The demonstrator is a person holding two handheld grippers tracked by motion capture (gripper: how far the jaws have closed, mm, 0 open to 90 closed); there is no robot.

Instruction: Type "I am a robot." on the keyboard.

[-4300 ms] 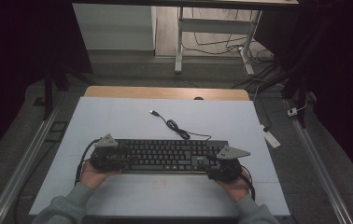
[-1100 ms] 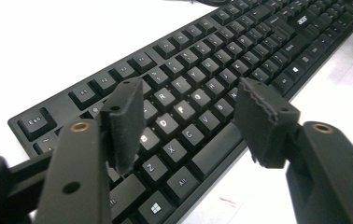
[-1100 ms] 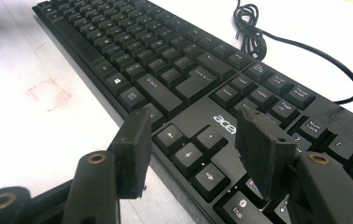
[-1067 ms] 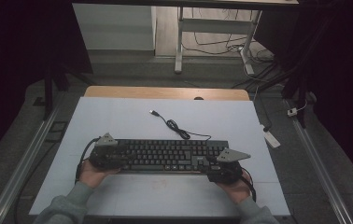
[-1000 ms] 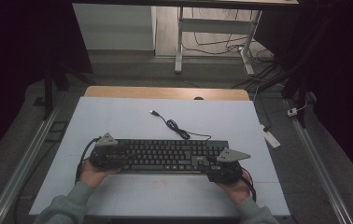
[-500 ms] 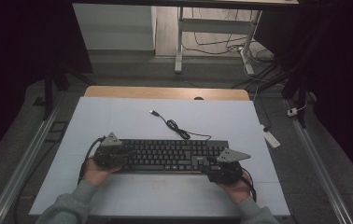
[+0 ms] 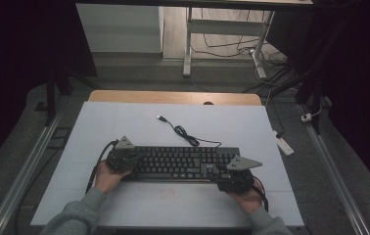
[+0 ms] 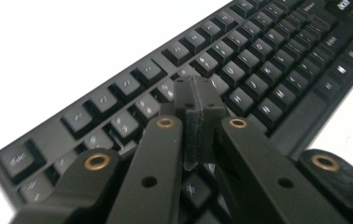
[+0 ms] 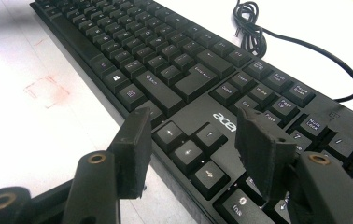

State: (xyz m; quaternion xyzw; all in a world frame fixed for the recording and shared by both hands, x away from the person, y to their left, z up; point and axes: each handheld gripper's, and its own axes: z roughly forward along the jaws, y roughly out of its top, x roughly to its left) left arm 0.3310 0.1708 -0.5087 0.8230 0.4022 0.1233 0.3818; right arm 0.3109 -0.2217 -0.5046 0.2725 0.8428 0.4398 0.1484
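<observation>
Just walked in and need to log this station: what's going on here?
A person holds a gripper in each hand over a black keyboard on a white table. The left gripper, jaws shut, has its tip at the keys near the keyboard's left end. The right gripper hangs open above the arrow keys. The keyboard's cable lies loose, unplugged, behind it.

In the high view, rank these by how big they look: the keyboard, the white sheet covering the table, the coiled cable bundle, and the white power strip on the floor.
1. White sheet, largest by far.
2. Keyboard.
3 and 4. Cable bundle and power strip look close in size; the strip lies lower, on the floor, so I won't rank them.
</observation>
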